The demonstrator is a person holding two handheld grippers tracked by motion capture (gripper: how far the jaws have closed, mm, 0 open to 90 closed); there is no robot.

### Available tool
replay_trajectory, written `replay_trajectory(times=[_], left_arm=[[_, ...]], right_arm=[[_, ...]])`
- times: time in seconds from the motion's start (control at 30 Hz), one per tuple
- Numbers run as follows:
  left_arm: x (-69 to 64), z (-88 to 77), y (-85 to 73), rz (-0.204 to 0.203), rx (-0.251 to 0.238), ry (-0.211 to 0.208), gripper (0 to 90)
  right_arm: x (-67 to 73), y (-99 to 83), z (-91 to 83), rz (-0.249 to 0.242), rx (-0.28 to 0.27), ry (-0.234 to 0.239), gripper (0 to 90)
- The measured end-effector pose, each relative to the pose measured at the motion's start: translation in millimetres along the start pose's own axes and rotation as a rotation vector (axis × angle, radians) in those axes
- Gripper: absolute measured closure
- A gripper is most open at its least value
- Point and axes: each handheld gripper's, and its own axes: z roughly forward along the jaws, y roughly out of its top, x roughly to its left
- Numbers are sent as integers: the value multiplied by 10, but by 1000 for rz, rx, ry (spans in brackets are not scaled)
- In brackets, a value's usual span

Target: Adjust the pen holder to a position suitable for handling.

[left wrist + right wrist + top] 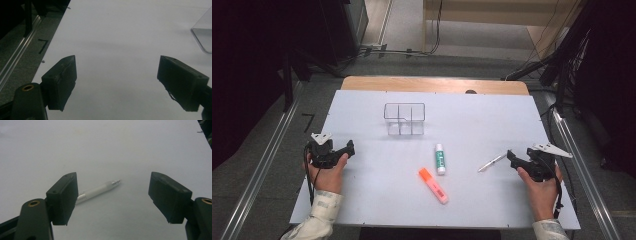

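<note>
Nearest the person's edge of the white tabletop (377,200), both hands rest at the two sides, each with a black two-jaw tool. Left gripper (349,148) stands wide with nothing between its jaws; right gripper (511,157) is equally wide and empty, pointing at the slim translucent pen with a silver tip (98,191), which lies flat just ahead of it, untouched. Toward the middle lie an orange highlighter (433,185) and a white glue stick with a green label (440,159), apart from each other. Farther back stands the clear plastic organiser with compartments (404,119), empty as far as I can tell. I judge this the approach: next, the right tool should lower astride the pen and close.
</note>
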Motion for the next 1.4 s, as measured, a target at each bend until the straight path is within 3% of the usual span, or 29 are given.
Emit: replay_trajectory(times=[0.27, 0.43, 0.53, 0.67, 0.87, 0.97, 1.03, 1.2, 1.4], left_arm=[[-62, 27, 17, 15, 2, -12, 186], [-122, 112, 84, 11, 3, -16, 246], [-165, 159, 123, 8, 0, -33, 355], [-226, 224, 187, 28, -11, -48, 528], [-304, 376, 290, -15, -11, -119, 738], [-390, 457, 337, -13, 4, -152, 872], [-461, 502, 372, 7, 5, -152, 897], [-623, 571, 487, 36, -1, -167, 900], [-799, 642, 550, 64, 6, -185, 900]], right_arm=[[99, 47, 59, -23, 3, 31, 257], [276, 141, 132, -59, 2, 96, 408], [441, 210, 204, -78, 14, 149, 528], [671, 320, 337, -118, 16, 182, 695], [1049, 494, 597, -145, 29, 225, 851], [1249, 565, 720, -166, 37, 241, 881], [1374, 615, 791, -181, 41, 251, 881], [1671, 749, 944, -176, 45, 287, 883], [1964, 848, 1123, -193, 54, 292, 882]])
